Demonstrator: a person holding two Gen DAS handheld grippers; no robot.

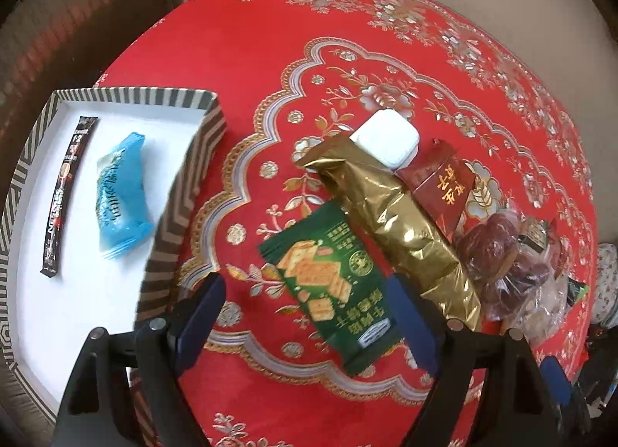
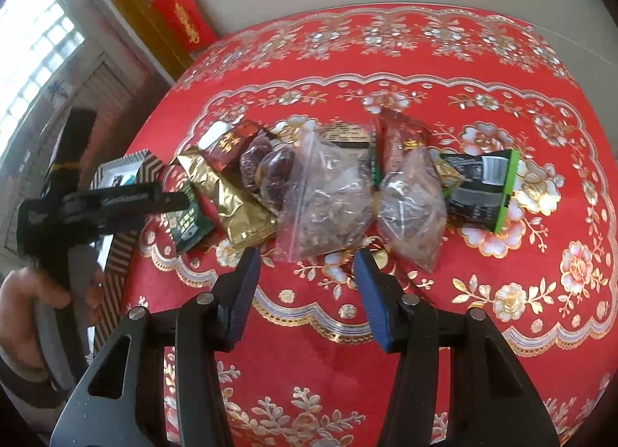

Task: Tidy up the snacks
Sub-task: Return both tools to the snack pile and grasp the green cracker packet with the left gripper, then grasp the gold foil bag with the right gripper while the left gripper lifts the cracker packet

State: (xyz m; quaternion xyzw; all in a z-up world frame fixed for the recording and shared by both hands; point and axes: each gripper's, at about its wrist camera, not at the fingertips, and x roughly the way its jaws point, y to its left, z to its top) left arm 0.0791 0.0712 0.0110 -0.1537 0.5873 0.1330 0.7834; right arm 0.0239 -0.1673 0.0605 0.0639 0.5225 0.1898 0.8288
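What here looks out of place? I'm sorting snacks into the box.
A small white case, seemingly no snack, sits among the pile, resting on the gold packet's end. Otherwise nothing looks spilled or torn.

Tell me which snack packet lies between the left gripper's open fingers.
The green cracker packet. The gold foil pack lies beside it, outside the left gripper.

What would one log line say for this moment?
left claw: open over green cracker packet | right claw: open, empty | striped box: two snacks
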